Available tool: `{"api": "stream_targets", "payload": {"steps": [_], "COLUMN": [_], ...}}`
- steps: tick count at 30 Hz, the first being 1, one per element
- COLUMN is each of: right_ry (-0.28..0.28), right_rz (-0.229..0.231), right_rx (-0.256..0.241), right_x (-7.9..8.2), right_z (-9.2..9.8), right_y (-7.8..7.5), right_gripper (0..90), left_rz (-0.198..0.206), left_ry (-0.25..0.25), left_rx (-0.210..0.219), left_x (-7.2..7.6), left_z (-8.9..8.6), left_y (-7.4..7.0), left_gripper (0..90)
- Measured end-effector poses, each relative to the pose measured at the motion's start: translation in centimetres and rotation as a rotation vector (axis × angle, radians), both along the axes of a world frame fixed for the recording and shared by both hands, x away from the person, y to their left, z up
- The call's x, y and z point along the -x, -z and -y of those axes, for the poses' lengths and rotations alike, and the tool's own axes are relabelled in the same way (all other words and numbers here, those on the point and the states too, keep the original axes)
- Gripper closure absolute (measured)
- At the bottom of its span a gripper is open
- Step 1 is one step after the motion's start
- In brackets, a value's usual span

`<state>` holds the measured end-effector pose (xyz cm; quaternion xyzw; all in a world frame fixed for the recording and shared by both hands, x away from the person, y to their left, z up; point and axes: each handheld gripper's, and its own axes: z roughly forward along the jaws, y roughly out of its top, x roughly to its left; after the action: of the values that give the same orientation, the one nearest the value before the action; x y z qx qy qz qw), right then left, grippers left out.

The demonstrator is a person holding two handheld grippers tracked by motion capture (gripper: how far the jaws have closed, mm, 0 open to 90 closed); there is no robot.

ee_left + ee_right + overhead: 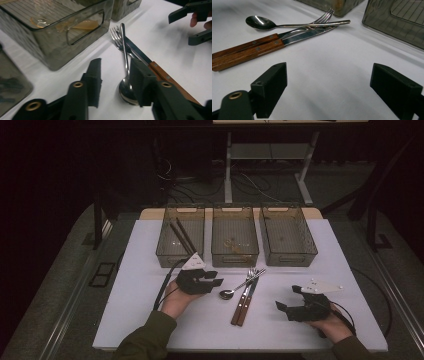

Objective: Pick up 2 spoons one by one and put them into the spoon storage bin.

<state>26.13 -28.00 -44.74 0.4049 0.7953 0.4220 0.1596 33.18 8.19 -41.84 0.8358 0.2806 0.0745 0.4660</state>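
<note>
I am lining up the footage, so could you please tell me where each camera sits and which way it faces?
High view: above the person's side, looking forward and down on the white table; forearms, left gripper, right gripper.
Left gripper view: on that gripper, facing the shiny steel spoon; own jaws open.
Right gripper view: low, facing the wooden-handled knife; own jaws open.
All share the spoon.

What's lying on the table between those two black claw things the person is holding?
In the high view, a spoon, fork and knife lie together between the left gripper and right gripper.
</note>
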Motion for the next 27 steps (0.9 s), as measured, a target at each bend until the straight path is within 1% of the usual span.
{"api": "stream_targets", "payload": {"steps": [4, 5, 7, 10, 12, 15, 17, 18, 22, 25, 26, 27], "right_ry": [-0.001, -0.003, -0.006, -0.010, -0.016, -0.016, -0.018, -0.018, -0.017, -0.018, -0.018, -0.018], "right_rz": [0.002, 0.005, 0.010, 0.008, 0.012, 0.013, 0.014, 0.014, 0.013, 0.014, 0.015, 0.016], "right_rx": [0.006, 0.010, 0.014, 0.017, 0.023, 0.025, 0.029, 0.031, 0.036, 0.043, 0.044, 0.045], "right_x": [0.0, 0.0, 0.0, 0.0, 0.0, 0.0, 0.0, 0.0, 0.0, 0.0, 0.0, 0.0], "right_z": [0.0, -0.1, -0.1, -0.3, -0.3, -0.3, -0.3, -0.4, -0.4, -0.4, -0.4, -0.4], "right_y": [0.0, 0.0, 0.0, 0.0, 0.0, 0.0, 0.0, 0.0, 0.1, 0.1, 0.1, 0.1], "right_gripper": [13.8, 13.8, 13.8, 13.8, 13.7, 13.8, 13.7, 13.7, 13.8, 13.8, 13.7, 13.7], "left_rz": [-0.025, -0.028, -0.023, -0.031, -0.038, -0.037, -0.042, -0.043, -0.040, -0.043, -0.041, -0.043], "left_ry": [0.028, 0.029, 0.025, 0.023, 0.030, 0.035, 0.035, 0.042, 0.043, 0.043, 0.050, 0.043], "left_rx": [0.012, 0.001, -0.014, -0.015, -0.012, -0.035, -0.044, -0.054, -0.086, -0.093, -0.105, -0.101], "left_x": [0.1, 0.2, 0.3, 0.3, 0.4, 0.5, 0.5, 0.6, 0.7, 0.7, 0.7, 0.8], "left_z": [0.5, 0.6, 0.8, 0.8, 1.0, 1.3, 1.6, 1.6, 2.1, 2.3, 2.4, 2.5], "left_y": [0.3, 0.4, 0.5, 0.9, 1.1, 1.4, 1.7, 1.8, 2.1, 2.3, 2.4, 2.5], "left_gripper": [70.0, 69.9, 67.4, 64.0, 60.8, 57.1, 55.8, 55.4, 53.0, 52.5, 52.2, 52.2]}}
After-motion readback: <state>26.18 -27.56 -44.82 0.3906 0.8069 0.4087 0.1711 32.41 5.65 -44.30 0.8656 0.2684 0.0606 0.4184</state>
